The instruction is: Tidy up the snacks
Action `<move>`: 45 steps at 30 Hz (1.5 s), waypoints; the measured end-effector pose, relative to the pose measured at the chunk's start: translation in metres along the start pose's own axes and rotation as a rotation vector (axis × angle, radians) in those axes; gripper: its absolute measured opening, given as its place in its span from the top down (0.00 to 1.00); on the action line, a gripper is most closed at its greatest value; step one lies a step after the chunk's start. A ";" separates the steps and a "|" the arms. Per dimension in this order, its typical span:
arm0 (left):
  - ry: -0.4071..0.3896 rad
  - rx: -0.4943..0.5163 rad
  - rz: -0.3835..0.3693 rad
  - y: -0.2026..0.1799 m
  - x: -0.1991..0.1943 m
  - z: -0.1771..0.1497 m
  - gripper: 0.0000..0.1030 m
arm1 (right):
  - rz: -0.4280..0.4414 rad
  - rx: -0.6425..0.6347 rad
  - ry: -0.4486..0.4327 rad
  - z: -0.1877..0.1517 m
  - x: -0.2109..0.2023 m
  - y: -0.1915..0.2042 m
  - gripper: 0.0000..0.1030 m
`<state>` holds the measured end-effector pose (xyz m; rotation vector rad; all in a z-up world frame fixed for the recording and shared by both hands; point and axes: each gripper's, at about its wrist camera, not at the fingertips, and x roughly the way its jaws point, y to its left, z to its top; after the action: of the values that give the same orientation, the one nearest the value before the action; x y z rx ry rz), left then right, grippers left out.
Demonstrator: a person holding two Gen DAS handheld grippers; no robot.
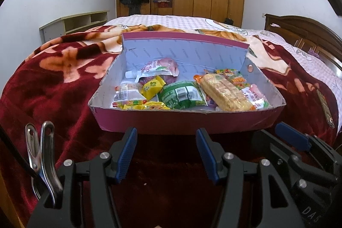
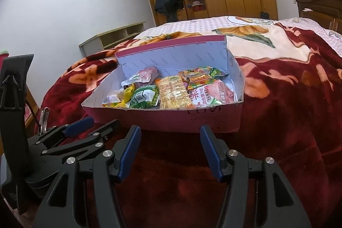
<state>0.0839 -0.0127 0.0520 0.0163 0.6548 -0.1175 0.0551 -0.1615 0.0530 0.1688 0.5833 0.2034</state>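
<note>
Left gripper (image 1: 166, 155) fingers spread, nothing between them; right gripper (image 2: 171, 155) fingers likewise spread and empty. Both hovering side by side just short of the near wall of the pink cardboard box (image 1: 188, 121), apart from it. Box resting on the red blanket (image 1: 53, 69) over the bed, snacks heaped loose inside: green packet (image 1: 181, 96), long cracker pack (image 1: 224, 93), yellow packet (image 1: 152, 89), pink pouch (image 1: 162, 67). Likely risks: nudging the low front wall and sliding the box on soft bedding; crushing the crackers under a hard pinch; snagging two overlapping slippery wrappers at once.
</note>
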 end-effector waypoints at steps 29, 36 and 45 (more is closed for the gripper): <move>0.014 -0.006 0.003 0.001 0.006 -0.005 0.41 | -0.005 0.014 0.025 -0.006 0.006 -0.001 0.42; 0.014 -0.006 0.004 0.001 0.006 -0.005 0.41 | -0.005 0.014 0.025 -0.005 0.006 -0.001 0.42; 0.018 -0.009 0.012 0.004 0.008 -0.008 0.41 | -0.005 0.014 0.025 -0.006 0.006 -0.001 0.42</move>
<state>0.0856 -0.0092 0.0408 0.0128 0.6734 -0.1027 0.0566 -0.1609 0.0451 0.1783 0.6104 0.1969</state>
